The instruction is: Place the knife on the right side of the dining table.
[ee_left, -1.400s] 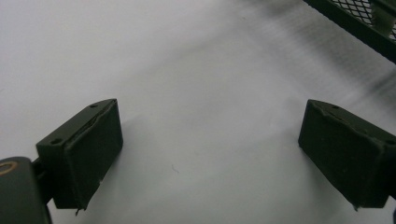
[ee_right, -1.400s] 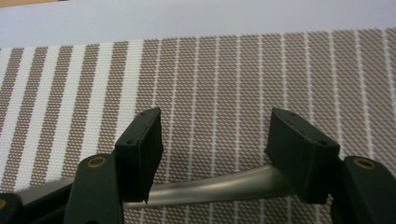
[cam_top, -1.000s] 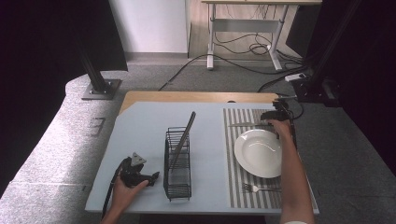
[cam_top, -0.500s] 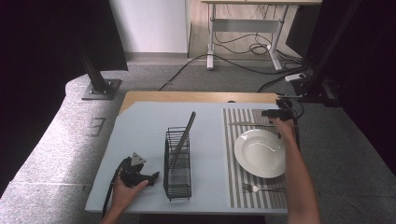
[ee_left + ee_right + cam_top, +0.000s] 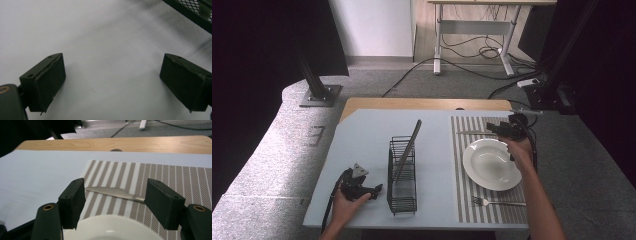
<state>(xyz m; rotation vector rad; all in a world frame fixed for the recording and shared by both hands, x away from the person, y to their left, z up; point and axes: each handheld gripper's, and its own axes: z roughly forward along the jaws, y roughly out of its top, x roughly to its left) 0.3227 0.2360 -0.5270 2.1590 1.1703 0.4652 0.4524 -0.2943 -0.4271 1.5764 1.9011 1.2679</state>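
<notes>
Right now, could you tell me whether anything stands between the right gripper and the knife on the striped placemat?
Nothing visible does. The right gripper has open jaws above the far rim of the white plate, and the knife lies flat on the striped placemat just beyond that rim.

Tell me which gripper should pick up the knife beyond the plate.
Right. The right gripper hangs open just by the knife, above the plate; the left gripper rests across the table beside the wire rack.
</notes>
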